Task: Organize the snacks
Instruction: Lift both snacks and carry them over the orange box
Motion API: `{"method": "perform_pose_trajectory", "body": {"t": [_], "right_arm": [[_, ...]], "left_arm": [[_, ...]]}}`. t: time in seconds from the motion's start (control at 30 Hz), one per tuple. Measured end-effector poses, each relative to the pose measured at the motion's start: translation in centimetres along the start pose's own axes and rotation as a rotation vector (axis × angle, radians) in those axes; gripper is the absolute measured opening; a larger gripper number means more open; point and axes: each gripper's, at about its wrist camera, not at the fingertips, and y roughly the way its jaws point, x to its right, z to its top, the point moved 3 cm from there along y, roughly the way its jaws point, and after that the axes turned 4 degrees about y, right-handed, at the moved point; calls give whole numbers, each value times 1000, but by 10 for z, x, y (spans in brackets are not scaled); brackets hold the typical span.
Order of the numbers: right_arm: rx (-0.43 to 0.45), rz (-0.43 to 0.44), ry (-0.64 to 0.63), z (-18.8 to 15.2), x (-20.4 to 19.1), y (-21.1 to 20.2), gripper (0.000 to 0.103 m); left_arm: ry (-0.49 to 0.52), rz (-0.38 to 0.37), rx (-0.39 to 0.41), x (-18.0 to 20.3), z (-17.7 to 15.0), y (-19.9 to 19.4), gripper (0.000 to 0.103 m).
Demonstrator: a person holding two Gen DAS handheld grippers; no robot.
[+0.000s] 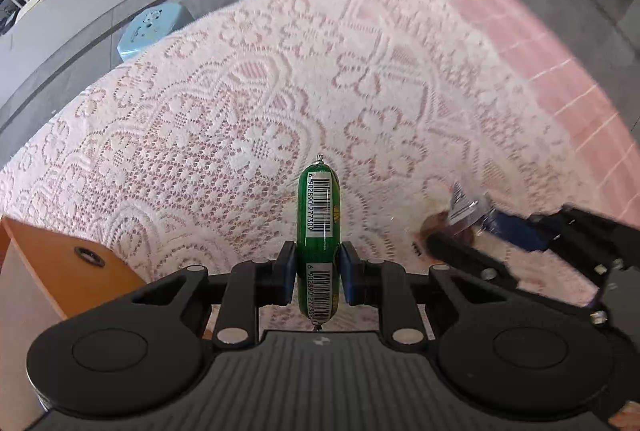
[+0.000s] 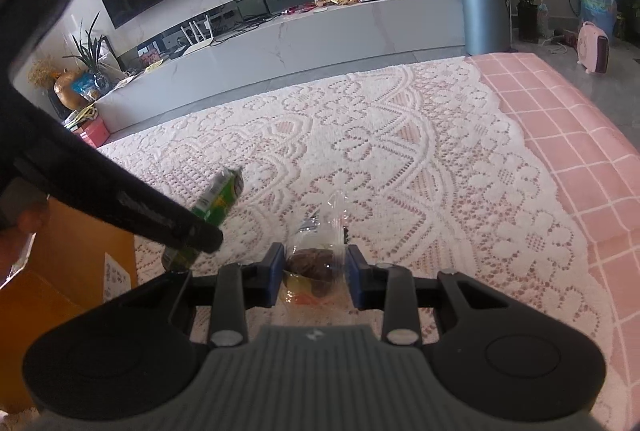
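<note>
Left gripper [image 1: 318, 273] pinches green sausage stick [image 1: 318, 207] at mid-length, stick lifted above lace cloth [image 1: 248, 103]. Right gripper [image 2: 316, 277], just right of stick, clamps clear-wrapped brown snack [image 2: 314, 263] over same cloth. Orange box [image 1: 60, 263] left of stick, beside cloth edge.

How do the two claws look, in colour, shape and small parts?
Both look the same. The left claw and the right claw each have black link arms with silver round pins, blue pads on the finger ends, two black round discs, and a grey ribbed body with a small white mark. No cables or sleeves show.
</note>
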Motion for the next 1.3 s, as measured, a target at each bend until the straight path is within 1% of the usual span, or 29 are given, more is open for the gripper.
{"method": "perform_pose_trajectory", "body": {"t": [0.07, 0.17, 0.33, 0.5, 0.6, 0.7, 0.77, 0.87, 1.1, 1.2, 1.3], "right_arm": [[-5, -3, -10, -2, -2, -5, 30], [-11, -4, -23, -7, -5, -12, 30], [12, 8, -58, -10, -15, -30, 30], [44, 9, -116, -15, -30, -48, 30], [62, 9, -114, -19, -36, -61, 30], [93, 1, -102, -22, -43, -79, 30], [115, 14, -84, -23, -50, -93, 30], [145, 39, -77, -23, -66, -112, 30], [183, 127, -146, -21, -122, -147, 30], [182, 172, -176, -20, -147, -154, 30], [160, 220, -193, -21, -172, -153, 30]], "left_arm": [[-16, -28, 28, 1, -5, -12, 24], [-19, -40, 75, 5, -14, -31, 24], [-89, -87, 177, 7, -36, -72, 24], [-138, -77, 264, 3, -70, -106, 24], [-177, -82, 308, 0, -90, -123, 25], [-198, -59, 350, -4, -108, -137, 25], [-208, -56, 365, -7, -120, -145, 25], [-253, -67, 386, -18, -135, -154, 25], [-333, -51, 422, -52, -169, -173, 24], [-368, -45, 427, -70, -181, -176, 24], [-385, -17, 410, -86, -192, -177, 24]]}}
